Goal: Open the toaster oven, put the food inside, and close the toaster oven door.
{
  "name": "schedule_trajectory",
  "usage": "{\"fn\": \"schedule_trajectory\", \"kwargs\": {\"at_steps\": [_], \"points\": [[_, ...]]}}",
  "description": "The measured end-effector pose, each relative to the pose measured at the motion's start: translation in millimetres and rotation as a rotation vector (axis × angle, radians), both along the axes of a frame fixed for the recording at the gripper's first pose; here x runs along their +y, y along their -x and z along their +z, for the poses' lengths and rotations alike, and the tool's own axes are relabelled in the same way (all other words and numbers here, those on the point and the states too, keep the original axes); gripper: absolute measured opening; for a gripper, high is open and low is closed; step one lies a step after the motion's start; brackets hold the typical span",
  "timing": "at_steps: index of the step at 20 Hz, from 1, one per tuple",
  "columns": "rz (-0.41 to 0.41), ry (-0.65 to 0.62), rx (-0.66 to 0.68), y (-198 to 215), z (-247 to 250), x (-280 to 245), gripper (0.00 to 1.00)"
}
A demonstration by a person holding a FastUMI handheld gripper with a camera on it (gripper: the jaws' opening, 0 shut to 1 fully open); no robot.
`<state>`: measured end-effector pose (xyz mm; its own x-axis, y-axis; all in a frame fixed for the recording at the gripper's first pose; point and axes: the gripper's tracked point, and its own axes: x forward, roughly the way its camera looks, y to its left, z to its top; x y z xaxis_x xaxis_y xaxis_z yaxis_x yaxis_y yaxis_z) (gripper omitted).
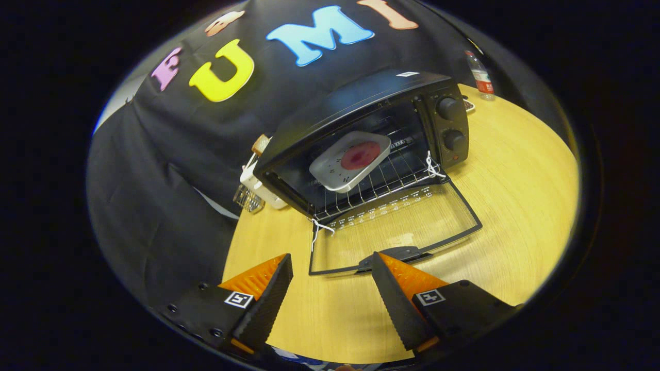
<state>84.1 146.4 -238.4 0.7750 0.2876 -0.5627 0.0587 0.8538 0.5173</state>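
A black toaster oven [361, 103] stands on the round wooden table [515, 206] with its glass door [397, 226] folded down flat toward me. Inside, on the wire rack [384, 185], rests a white square plate [340, 170] carrying a round dark-red piece of food [360, 155]. The door's handle [397, 256] lies at the door's near edge, just ahead of my fingers and close to the right fingertip. My gripper [332, 268] is open, a wide gap between its fingers, nothing held.
Two control knobs [449, 123] sit on the oven's right panel. A white container with a cork top [256, 172] and a small glass [249, 200] stand left of the oven. A plastic bottle [480, 76] stands at the table's far edge.
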Motion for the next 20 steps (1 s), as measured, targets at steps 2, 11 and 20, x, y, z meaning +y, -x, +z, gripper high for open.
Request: {"fn": "schedule_trajectory", "kwargs": {"at_steps": [2, 11, 20], "points": [[0.035, 0.08, 0.015, 8.2, -10.4, -1.3, 0.98], [0.077, 0.347, 0.156, 30.6, -54.0, -32.3, 0.98], [0.089, 0.467, 0.283, 25.1, -93.4, -40.8, 0.99]]}}
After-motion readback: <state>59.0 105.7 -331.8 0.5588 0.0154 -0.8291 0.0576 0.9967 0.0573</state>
